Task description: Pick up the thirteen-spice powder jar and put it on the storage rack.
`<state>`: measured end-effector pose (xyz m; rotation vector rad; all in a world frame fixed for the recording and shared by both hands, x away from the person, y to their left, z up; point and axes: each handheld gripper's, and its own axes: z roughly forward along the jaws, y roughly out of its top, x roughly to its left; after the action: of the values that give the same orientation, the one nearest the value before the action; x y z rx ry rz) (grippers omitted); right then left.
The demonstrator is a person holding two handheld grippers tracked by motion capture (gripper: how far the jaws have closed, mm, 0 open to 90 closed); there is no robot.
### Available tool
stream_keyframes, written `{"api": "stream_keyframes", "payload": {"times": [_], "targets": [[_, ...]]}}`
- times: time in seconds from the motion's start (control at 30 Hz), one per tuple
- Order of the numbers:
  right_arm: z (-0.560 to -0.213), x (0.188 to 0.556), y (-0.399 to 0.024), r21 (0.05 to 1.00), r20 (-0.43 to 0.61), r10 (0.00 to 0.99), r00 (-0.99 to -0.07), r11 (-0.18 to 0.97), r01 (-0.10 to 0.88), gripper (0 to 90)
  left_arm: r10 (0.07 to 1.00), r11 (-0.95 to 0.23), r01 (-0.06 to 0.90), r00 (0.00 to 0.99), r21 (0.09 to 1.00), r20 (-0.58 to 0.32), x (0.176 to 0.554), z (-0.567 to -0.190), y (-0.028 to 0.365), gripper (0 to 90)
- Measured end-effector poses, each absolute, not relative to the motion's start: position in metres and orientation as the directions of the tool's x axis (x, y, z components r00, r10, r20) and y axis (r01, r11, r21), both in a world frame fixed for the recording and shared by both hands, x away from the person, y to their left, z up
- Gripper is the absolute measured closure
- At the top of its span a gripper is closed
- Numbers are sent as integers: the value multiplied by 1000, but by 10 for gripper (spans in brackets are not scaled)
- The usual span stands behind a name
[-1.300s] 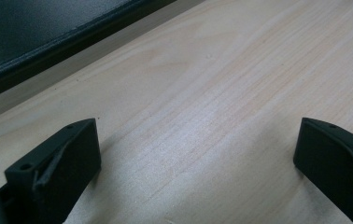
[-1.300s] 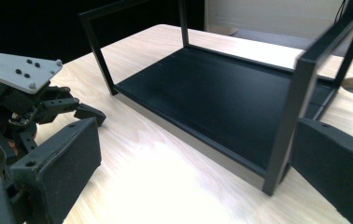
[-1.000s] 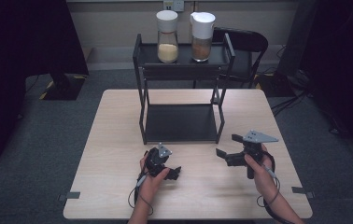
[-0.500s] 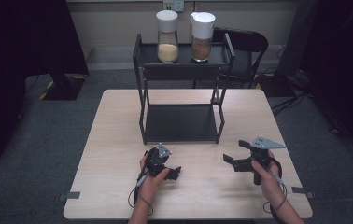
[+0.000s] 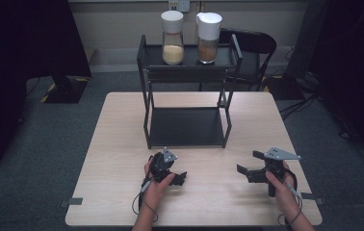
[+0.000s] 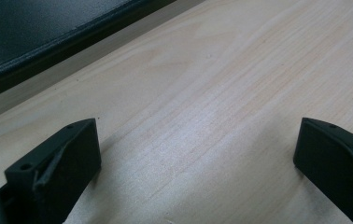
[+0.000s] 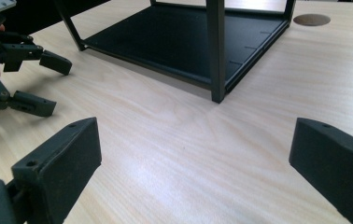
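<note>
In the high view both claws sit low in the frame on the pale wooden desk [image 5: 122, 144]: the left claw [image 5: 176, 179] just left of centre, the right claw [image 5: 247, 172] toward the lower right, each with jaws spread wide and holding nothing. The left gripper view confirms this, showing bare wood grain between its two black jaws, and the right gripper view shows the same, with the left claw [image 7: 44, 84] at its upper left edge. The nearest thing to both is the black two-tier rack [image 5: 186, 126] at the centre of the frame, its lower shelf bare; on its top shelf, at the upper middle, stand a jar of pale grains [image 5: 173, 38] and, just beside it to the right, a jar of brown grains [image 5: 208, 37], both with white lids. Judging from this, the jars are tall and stand high, so a reach up to them risks clipping the rack's thin uprights or top rail and rocking it. A grip on the smooth glass or the lid might slip or tip a jar into its neighbour.
</note>
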<state>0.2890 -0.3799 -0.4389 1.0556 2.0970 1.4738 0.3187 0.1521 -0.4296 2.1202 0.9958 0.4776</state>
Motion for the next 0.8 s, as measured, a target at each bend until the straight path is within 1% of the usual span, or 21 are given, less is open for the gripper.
{"api": "stream_keyframes", "payload": {"times": [0.37, 0.4, 0.53, 0.8], "targets": [[-442, 283, -390, 901, 98, 758, -644, 207, 381, 12, 776, -431, 503, 631, 749, 22, 319, -430, 152, 0], [-441, 282, -391, 894, 79, 761, -644, 232, 383, 11, 776, -432, 503, 631, 749, 24, 319, -430, 152, 0], [-442, 280, -396, 882, 73, 764, -642, 252, 399, 11, 775, -432, 503, 631, 749, 24, 319, -430, 152, 0], [-445, 274, -407, 870, 64, 772, -632, 266, 414, 11, 775, -432, 503, 631, 749, 24, 319, -429, 152, 0]]}}
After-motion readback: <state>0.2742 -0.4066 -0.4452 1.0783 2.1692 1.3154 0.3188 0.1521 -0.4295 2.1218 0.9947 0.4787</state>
